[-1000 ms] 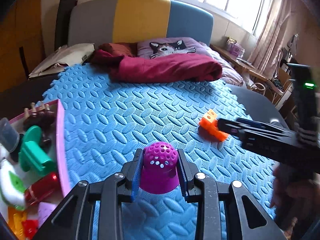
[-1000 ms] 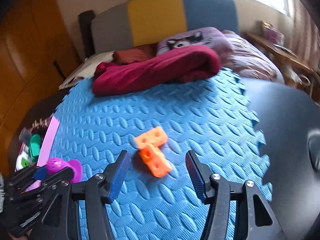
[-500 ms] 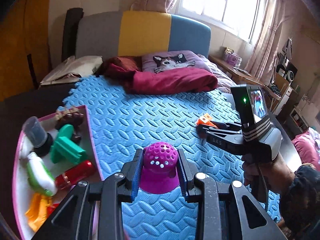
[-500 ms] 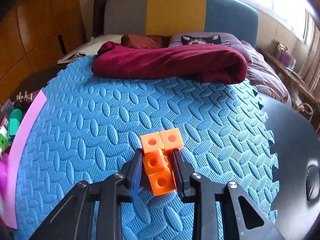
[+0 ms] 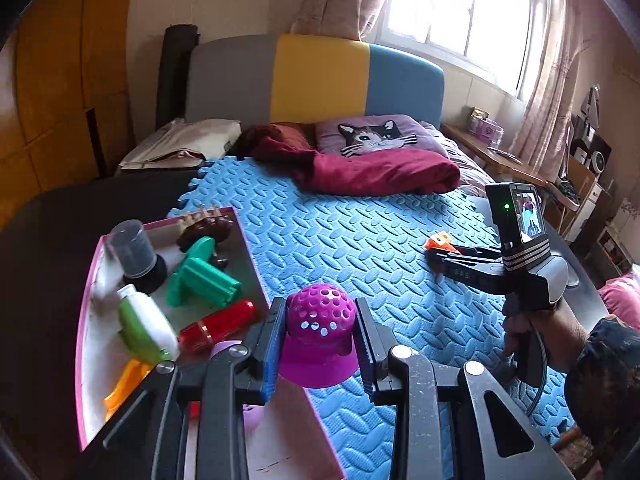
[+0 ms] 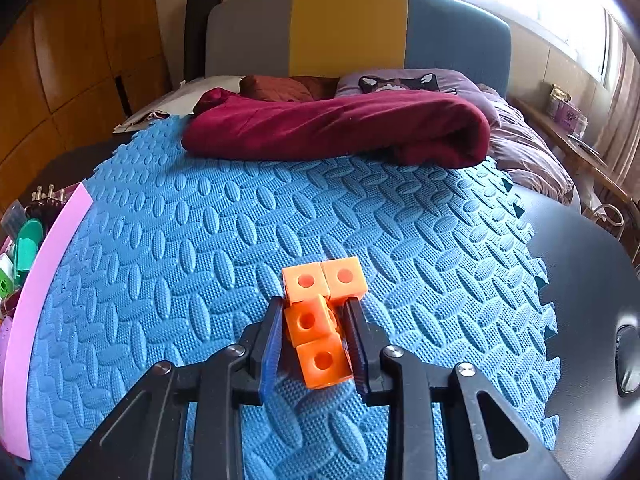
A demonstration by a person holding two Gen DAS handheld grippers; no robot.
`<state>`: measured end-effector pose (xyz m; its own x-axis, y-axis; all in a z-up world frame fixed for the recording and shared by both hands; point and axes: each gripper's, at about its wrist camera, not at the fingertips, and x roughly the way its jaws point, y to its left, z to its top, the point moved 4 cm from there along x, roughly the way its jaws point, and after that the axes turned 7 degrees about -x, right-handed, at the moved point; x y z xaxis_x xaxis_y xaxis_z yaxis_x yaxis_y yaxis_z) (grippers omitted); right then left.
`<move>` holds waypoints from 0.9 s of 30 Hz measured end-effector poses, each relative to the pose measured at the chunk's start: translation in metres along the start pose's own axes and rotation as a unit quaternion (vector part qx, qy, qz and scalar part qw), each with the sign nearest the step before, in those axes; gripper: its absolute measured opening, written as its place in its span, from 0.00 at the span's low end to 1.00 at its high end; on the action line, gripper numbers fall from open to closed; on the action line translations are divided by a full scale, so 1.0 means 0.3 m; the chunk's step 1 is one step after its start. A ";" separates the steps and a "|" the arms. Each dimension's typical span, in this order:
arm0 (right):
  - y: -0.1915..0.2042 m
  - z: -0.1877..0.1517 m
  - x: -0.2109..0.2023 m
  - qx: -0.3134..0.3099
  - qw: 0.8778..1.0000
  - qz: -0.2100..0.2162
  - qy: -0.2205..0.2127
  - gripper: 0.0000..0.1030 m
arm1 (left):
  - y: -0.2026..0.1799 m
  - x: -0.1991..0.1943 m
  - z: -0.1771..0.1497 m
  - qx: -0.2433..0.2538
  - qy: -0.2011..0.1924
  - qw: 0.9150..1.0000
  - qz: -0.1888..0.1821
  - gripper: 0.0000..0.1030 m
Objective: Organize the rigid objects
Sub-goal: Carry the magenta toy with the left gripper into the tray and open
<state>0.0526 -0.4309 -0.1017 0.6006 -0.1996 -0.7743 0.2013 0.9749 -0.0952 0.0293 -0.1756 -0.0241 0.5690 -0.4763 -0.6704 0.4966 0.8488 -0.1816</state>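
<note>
My left gripper (image 5: 318, 344) is shut on a purple perforated dome toy (image 5: 318, 332) and holds it above the near right edge of the pink tray (image 5: 86, 320). My right gripper (image 6: 314, 336) is shut on an orange block piece made of joined cubes (image 6: 318, 320) on the blue foam mat (image 6: 200, 240). In the left wrist view the right gripper (image 5: 438, 258) and the orange piece (image 5: 438, 240) show at the right, held by a hand.
The pink tray holds a green clamp-like toy (image 5: 204, 272), a red cylinder (image 5: 218, 326), a grey cup on a black base (image 5: 136, 252), a white-green bottle (image 5: 146, 328) and orange pieces. A maroon blanket (image 6: 340, 128) lies at the mat's far end. Black tabletop (image 6: 592, 280) lies right of the mat.
My right gripper closed on the orange piece. My left gripper carried the purple dome left and up, now over the tray's edge.
</note>
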 end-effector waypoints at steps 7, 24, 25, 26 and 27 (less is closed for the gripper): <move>0.004 -0.001 0.000 -0.005 1.000 -0.005 0.000 0.28 | 0.050 -0.024 -0.012 -0.013 0.000 1.000 0.010 0.32; -0.002 -0.003 0.002 0.000 1.000 -0.001 0.000 0.27 | 0.152 -0.046 -0.028 -0.041 -0.001 0.999 0.028 0.32; -0.006 -0.003 0.002 0.003 1.000 0.003 0.000 0.27 | 0.155 -0.047 -0.028 -0.043 -0.001 0.999 0.029 0.32; -0.008 -0.003 0.003 0.005 1.000 0.005 -0.001 0.27 | 0.156 -0.048 -0.028 -0.043 -0.001 0.999 0.029 0.32; -0.006 -0.003 0.002 0.003 1.000 0.002 0.000 0.27 | 0.158 -0.050 -0.029 -0.043 -0.003 0.999 0.031 0.32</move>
<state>0.0520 -0.4326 -0.1025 0.6022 -0.1949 -0.7742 0.2029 0.9753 -0.0877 0.0387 -0.1263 -0.0290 0.6007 -0.4229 -0.6785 0.4024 0.8932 -0.2005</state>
